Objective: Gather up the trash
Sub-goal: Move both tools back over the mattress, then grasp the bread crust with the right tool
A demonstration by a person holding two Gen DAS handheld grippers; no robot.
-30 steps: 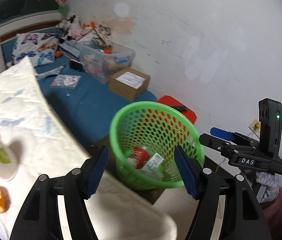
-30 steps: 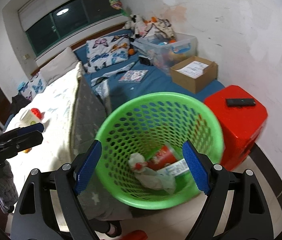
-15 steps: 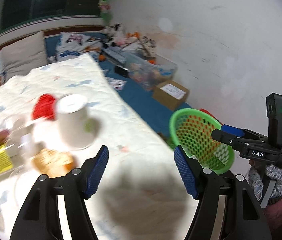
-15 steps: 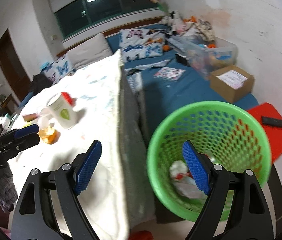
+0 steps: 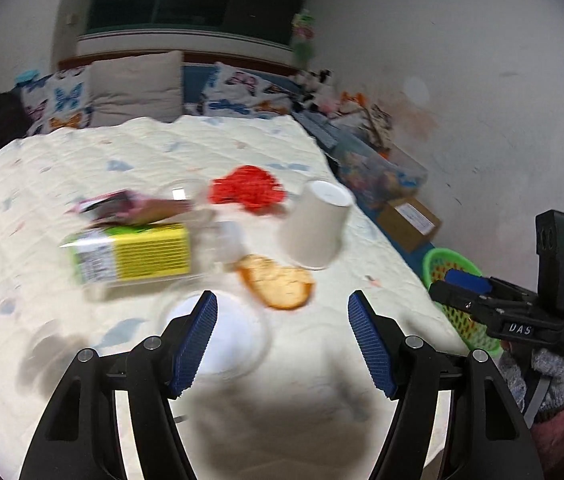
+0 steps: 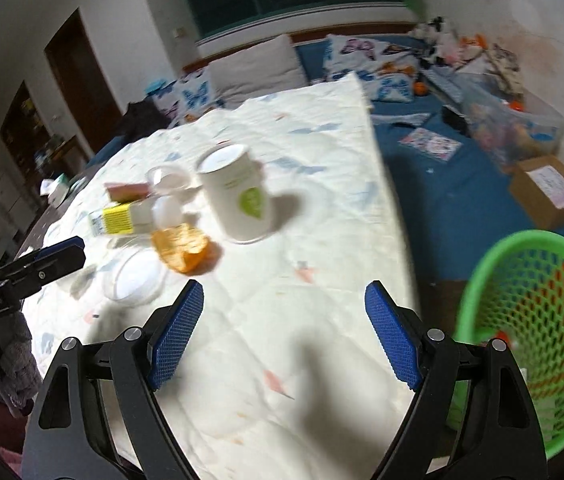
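**Both grippers empty over the bed, trash sitting in a pile**

Left wrist view first: the left gripper (image 5: 282, 336) is spread wide with nothing between its blue pads, hanging over the cream quilt (image 5: 361, 248) on the bed. The trash is clustered just ahead of it: an upside-down white paper cup (image 5: 313, 228), an orange peel (image 5: 278, 282) right in front of the cup, a yellow carton (image 5: 134, 256) lying on its side to the left, a red crumpled thing (image 5: 248, 192) behind, and a clear round lid (image 5: 226, 340) nearest the left finger. It's all pretty blurry. The green basket (image 5: 433, 258) peeks out past the bed's right edge, partly behind the right gripper (image 5: 465, 288), whose jaws I can't judge from this angle.

Right wrist view: the right gripper (image 6: 283, 336) is released too, fingers far apart, nothing held, above bare quilt (image 6: 321, 208). The paper cup (image 6: 242, 196), peel (image 6: 182, 248), carton (image 6: 122, 216) and lid (image 6: 134, 276) sit ahead and to the left. The basket (image 6: 521, 300) is low on the right, off the bed. The left gripper (image 6: 62, 256) shows at the left edge.
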